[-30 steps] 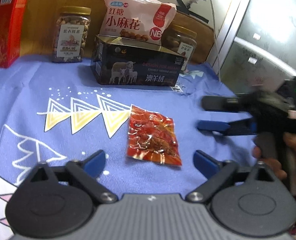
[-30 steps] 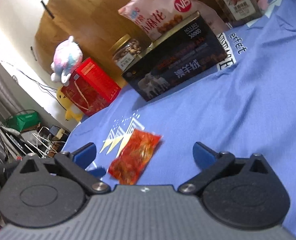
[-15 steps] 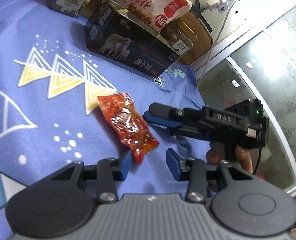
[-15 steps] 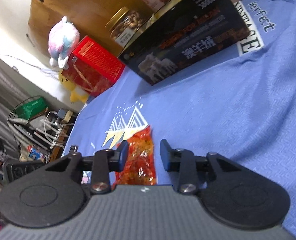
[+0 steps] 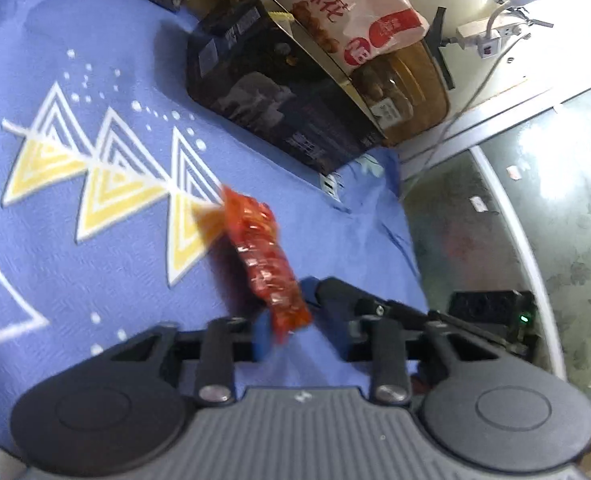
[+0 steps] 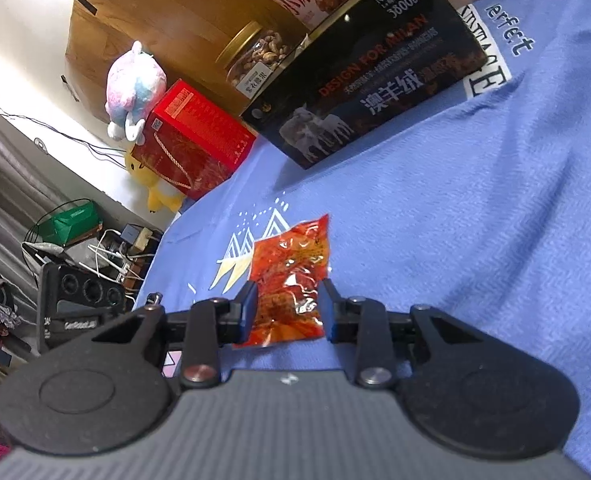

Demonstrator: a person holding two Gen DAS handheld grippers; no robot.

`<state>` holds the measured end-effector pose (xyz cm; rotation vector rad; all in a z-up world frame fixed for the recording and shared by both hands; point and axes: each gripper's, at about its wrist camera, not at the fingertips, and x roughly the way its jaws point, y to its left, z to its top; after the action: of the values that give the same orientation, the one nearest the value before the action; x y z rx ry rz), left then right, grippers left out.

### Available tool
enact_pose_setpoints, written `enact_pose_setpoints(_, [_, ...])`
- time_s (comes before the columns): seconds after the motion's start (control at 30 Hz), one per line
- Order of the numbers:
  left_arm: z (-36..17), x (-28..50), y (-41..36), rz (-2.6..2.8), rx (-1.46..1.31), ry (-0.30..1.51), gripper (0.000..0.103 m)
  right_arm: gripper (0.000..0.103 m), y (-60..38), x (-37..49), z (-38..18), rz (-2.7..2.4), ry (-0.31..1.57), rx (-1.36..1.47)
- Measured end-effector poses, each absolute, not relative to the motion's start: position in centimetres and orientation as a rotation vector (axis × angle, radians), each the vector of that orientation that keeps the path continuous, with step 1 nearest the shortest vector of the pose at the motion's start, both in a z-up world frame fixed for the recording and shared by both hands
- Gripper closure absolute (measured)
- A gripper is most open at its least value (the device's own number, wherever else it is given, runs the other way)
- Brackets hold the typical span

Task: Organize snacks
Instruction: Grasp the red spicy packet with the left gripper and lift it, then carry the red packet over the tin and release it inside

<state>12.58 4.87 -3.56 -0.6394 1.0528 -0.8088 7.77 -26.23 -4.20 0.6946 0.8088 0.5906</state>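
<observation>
A red snack packet [image 6: 291, 280] is lifted off the blue cloth. My right gripper [image 6: 287, 310] is shut on its near end, blue pads pressing both edges. In the left wrist view the packet [image 5: 263, 256] stands tilted, with the right gripper's fingers [image 5: 335, 292] at its lower end. My left gripper [image 5: 299, 336] sits just below and beside the packet, jaws partly closed with a gap; the packet's tip hangs near its left pad. A dark open box [image 6: 367, 76] with sheep art stands at the back, a pink snack bag [image 5: 347, 8] leaning in it.
A nut jar [image 6: 255, 60] and a red gift box [image 6: 191, 144] stand left of the dark box; another jar [image 5: 383, 88] stands behind it. The blue cloth [image 6: 475, 220] covers the table. Its right edge drops to a glass door [image 5: 535, 220]. Plush toys and cables lie beyond the left edge.
My right gripper closed on the red packet and raised it off the cloth. My left gripper moved in close under the packet, jaws staying narrowed.
</observation>
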Motion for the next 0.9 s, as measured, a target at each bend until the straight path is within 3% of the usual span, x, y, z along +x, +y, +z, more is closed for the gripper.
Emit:
enact_pose_setpoints(0.2, [-4.1, 13.2, 6.1, -0.831, -0.738, 1.080, 0.093, 0.072, -27.0, 7.7, -4.6, 0.597, 0.801, 0.792])
enact_pose_setpoints(0.37, [-3.5, 13.0, 7.9, -0.889, -0.836, 1.030, 0.093, 0.056, -27.7, 7.7, -4.8, 0.617, 0.788, 0.909])
enact_pose_setpoints(0.5, [-3.4, 12.8, 8.0, -0.908, -0.854, 1.021, 0.093, 0.055, -27.2, 7.9, -4.9, 0.654, 0.810, 0.967])
enact_pose_setpoints(0.53, [-3.2, 12.7, 7.7, -0.912, -0.838, 1.022, 0.093, 0.056, -27.0, 7.9, -5.1, 0.682, 0.820, 0.996])
enact_pose_setpoints(0.57, [-3.0, 12.6, 7.3, -0.910, -0.811, 1.024, 0.093, 0.070, -26.8, 7.9, -5.1, 0.705, 0.820, 1.007])
enact_pose_setpoints(0.63, [-2.1, 12.6, 7.1, -0.907, -0.762, 1.008, 0.093, 0.082, -26.7, 7.6, -4.1, 0.688, 0.785, 0.957])
enact_pose_setpoints(0.9, [5.0, 16.6, 3.1, -0.952, -0.507, 0.890, 0.089, 0.083, -27.6, 9.3, 2.9, 0.636, 0.592, 0.727])
